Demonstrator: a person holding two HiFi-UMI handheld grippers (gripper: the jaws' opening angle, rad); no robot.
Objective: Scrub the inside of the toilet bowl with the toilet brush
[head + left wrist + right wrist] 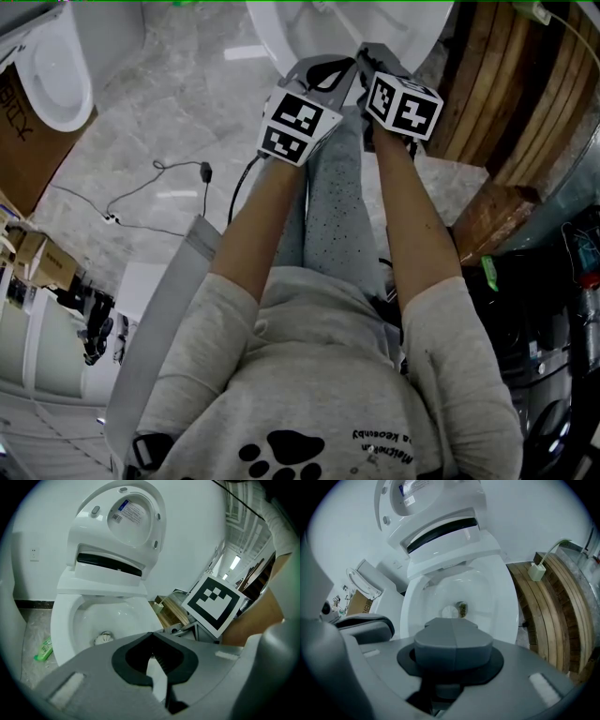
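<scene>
The white toilet bowl (65,620) stands in front of me with seat and lid (133,515) raised. The white toilet brush head (104,638) lies at the bottom of the bowl near the drain. It also shows in the right gripper view as the brush head (450,611), next to a greenish blob (462,607). My left gripper (151,637) is shut, with a white strip, apparently the brush handle (157,677), between its jaws; the rest of the handle is hidden. My right gripper (451,623) is shut with nothing seen in it. Both grippers, left gripper (328,67) and right gripper (375,58), hover over the bowl's front rim.
A second toilet (56,75) and a cardboard box (19,141) stand at the left. Curved wooden planks (553,606) lean at the right. A cable (159,187) runs over the marble floor. A green item (44,651) lies beside the bowl.
</scene>
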